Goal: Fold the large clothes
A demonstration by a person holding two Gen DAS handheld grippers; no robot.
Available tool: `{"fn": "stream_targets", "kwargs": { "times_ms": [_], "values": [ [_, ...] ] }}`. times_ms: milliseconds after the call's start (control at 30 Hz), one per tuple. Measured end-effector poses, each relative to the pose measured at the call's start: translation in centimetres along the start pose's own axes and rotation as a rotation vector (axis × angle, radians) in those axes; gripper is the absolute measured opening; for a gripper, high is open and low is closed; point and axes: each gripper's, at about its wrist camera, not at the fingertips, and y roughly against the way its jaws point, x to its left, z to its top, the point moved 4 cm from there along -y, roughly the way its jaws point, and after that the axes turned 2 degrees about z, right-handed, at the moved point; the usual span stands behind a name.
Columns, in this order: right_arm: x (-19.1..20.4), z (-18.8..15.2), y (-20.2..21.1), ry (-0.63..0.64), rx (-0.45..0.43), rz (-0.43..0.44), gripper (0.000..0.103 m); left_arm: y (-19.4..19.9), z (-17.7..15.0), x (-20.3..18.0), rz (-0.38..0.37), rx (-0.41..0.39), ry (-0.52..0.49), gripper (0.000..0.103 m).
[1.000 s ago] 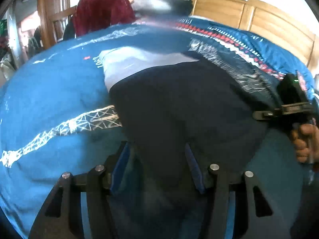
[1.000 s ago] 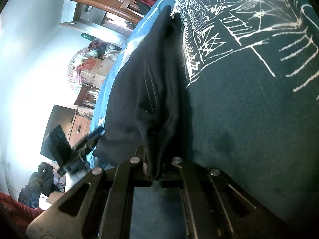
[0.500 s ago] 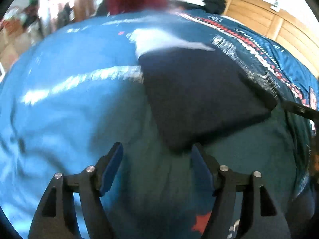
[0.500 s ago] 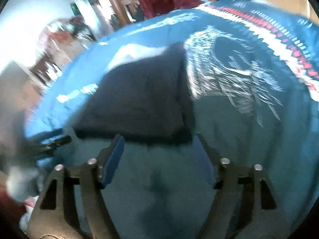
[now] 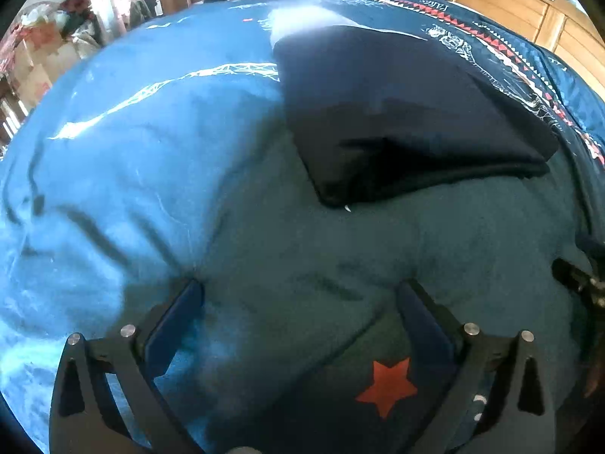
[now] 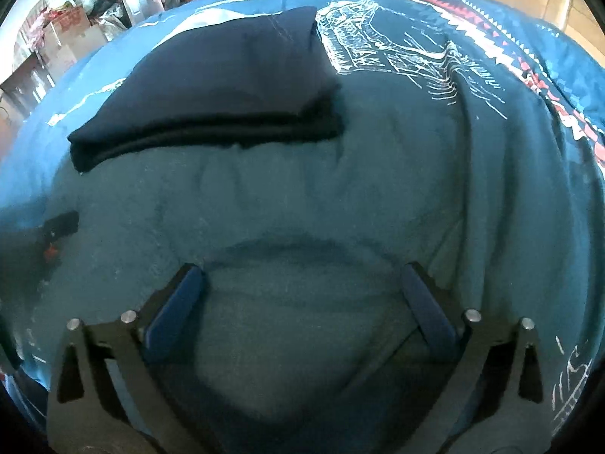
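Note:
A dark navy garment [image 5: 397, 113] lies folded into a thick rectangle on the blue bedspread [image 5: 151, 159]. The right wrist view shows the same folded garment [image 6: 227, 87] with its stacked layers facing me. My left gripper [image 5: 300, 295] is open above the bedspread, well short of the garment's near corner, with nothing between its blue pads. My right gripper [image 6: 302, 280] is open too, held back from the garment's near edge over bare bedspread. The other gripper's black body shows at the frame edge in each view.
The bedspread carries white line patterns [image 6: 397, 49] and a red-and-white border [image 5: 529, 72]. A red star [image 5: 387, 386] is printed near my left gripper. A wooden headboard [image 5: 529, 7] stands at the back right. Boxes and clutter [image 6: 68, 38] sit on the floor to the left.
Both grippers let go of the dark garment and drew back toward the bed's near edge. The garment now lies folded on the bedspread; the right gripper went from shut to open.

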Motion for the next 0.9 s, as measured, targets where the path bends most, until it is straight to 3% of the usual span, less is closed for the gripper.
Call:
{"fn": "stream_targets", "kwargs": {
  "times_ms": [333, 900],
  "values": [
    [0.43, -0.32, -0.14, -0.017, -0.040, -0.030, 0.103, -0.26, -0.02, 0.20, 0.027, -0.032, 0.063, 0.103],
    [0.28, 0.12, -0.66, -0.053, -0.049, -0.042, 0.103, -0.51, -0.37, 0.21, 0.026, -0.086, 0.049, 0.103]
  ]
}}
